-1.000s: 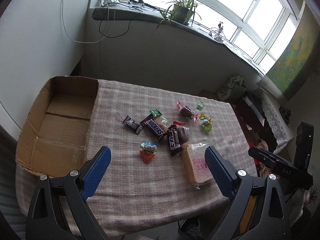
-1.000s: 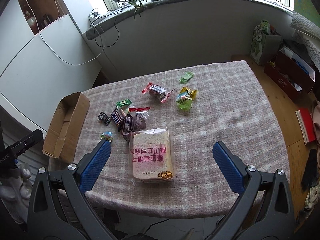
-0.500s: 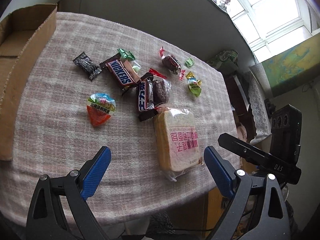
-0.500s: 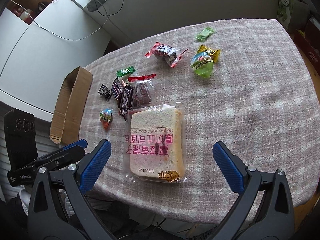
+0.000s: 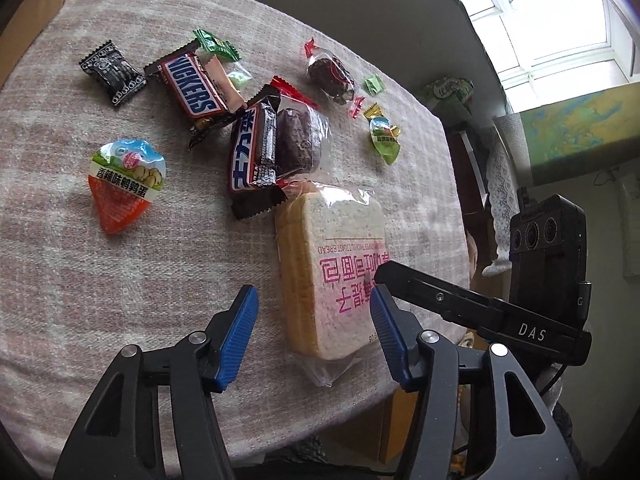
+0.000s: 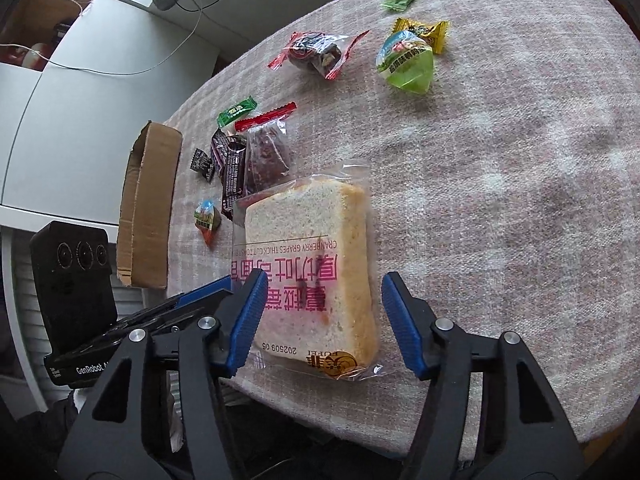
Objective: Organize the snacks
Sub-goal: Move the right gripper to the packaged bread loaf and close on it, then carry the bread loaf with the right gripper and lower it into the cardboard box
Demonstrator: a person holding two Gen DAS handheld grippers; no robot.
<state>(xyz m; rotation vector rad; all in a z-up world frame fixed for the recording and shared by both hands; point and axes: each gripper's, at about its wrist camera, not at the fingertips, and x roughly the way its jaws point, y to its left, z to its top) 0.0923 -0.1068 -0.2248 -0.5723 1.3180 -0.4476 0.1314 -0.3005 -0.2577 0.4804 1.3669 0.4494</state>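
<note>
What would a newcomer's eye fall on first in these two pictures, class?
First the bagged bread, lying flat at the near edge of the cloth-covered table, with the right hand-held gripper and the left hand-held gripper both astride it. Their jaws have just been closing, but the pads do not yet press the bag. Next, the bright wrappers beyond: a Snickers bar and an orange heart-shaped pack.

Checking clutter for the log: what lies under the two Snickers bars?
A peach wrapper pokes out from under the upper Snickers bar; the lower bar lies against a dark cake pack. Anything fully beneath them is hidden.
</note>
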